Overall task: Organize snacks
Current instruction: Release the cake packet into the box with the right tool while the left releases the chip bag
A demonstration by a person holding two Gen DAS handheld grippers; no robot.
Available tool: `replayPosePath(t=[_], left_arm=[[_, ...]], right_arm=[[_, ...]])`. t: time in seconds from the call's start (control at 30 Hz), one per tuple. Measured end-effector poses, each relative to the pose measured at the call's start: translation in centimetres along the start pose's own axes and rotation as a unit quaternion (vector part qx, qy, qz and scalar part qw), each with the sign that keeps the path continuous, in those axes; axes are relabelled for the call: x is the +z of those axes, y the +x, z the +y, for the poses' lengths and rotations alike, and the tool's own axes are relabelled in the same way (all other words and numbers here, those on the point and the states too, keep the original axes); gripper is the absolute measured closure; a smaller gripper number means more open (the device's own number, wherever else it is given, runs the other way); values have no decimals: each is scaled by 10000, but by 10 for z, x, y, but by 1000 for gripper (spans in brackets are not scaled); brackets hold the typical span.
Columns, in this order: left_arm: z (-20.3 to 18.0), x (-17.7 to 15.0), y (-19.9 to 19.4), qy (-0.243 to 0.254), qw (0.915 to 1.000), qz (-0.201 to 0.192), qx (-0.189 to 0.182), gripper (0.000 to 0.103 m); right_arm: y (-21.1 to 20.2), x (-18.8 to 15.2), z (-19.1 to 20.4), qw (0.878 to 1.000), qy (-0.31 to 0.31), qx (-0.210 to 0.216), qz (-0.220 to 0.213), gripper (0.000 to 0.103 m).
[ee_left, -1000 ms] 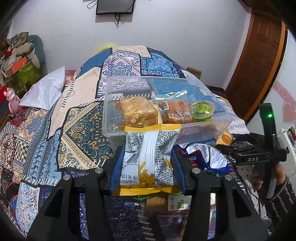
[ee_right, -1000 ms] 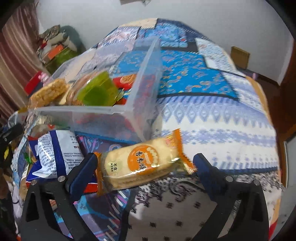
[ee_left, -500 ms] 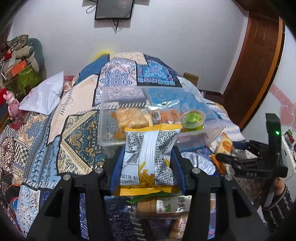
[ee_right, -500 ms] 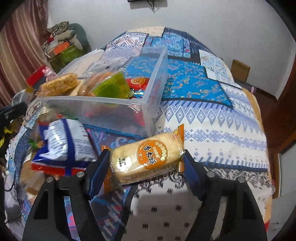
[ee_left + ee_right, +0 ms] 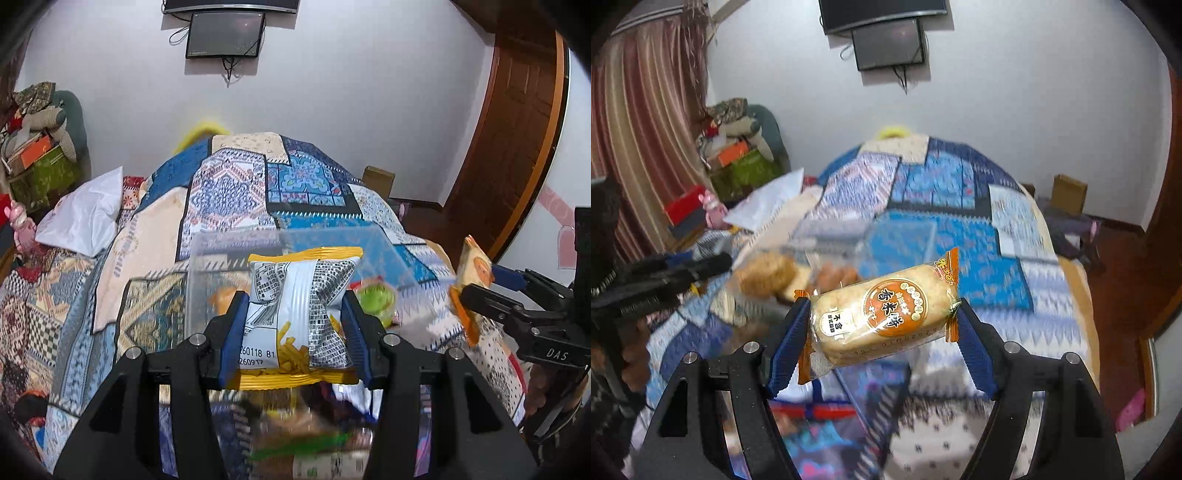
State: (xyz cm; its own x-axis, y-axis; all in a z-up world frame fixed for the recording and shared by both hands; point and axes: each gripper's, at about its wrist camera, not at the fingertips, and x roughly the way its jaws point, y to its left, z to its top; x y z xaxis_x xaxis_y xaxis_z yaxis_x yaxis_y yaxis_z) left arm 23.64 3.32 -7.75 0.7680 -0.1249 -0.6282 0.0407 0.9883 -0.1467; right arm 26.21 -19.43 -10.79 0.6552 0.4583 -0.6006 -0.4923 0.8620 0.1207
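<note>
My left gripper (image 5: 293, 332) is shut on a grey and yellow fries snack bag (image 5: 297, 310), held in the air before the clear plastic bin (image 5: 236, 243). The bin holds a green jelly cup (image 5: 373, 301) and other wrapped snacks. My right gripper (image 5: 882, 332) is shut on an orange-wrapped rice cracker pack (image 5: 882, 317), held above the bed with the bin (image 5: 897, 236) behind it. The right gripper (image 5: 480, 291) with the cracker pack (image 5: 472, 273) also shows in the left wrist view, right of the bin. The left gripper (image 5: 713, 264) shows blurred in the right wrist view.
The bin stands on a patchwork quilt (image 5: 229, 192) on a bed. More snack packs (image 5: 314, 435) lie blurred below the left gripper. A white pillow (image 5: 85, 218) lies left. A wooden door (image 5: 509, 140) is right, and a cardboard box (image 5: 1069, 194) sits by the wall.
Both grippers have risen with their snacks. The bin now sits lower and farther in both views. The right gripper closed tighter on the cracker pack and lifted it off the quilt.
</note>
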Motion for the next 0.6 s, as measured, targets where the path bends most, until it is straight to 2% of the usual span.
replayPosePath(t=[0.23, 0.5, 0.57, 0.6], left_arm=[[6, 26, 33, 30, 9999, 58, 96, 53], [19, 38, 71, -116, 9997, 195, 123, 53], [20, 38, 75, -128, 9996, 178, 154, 46], [21, 38, 74, -153, 9996, 151, 166, 34]], right_arm=[[48, 31, 12, 9999, -105, -6, 40, 30], [98, 44, 10, 9994, -86, -49, 327, 28], [106, 44, 10, 9990, -98, -37, 432, 26], [111, 44, 12, 9985, -110, -44, 527, 20]])
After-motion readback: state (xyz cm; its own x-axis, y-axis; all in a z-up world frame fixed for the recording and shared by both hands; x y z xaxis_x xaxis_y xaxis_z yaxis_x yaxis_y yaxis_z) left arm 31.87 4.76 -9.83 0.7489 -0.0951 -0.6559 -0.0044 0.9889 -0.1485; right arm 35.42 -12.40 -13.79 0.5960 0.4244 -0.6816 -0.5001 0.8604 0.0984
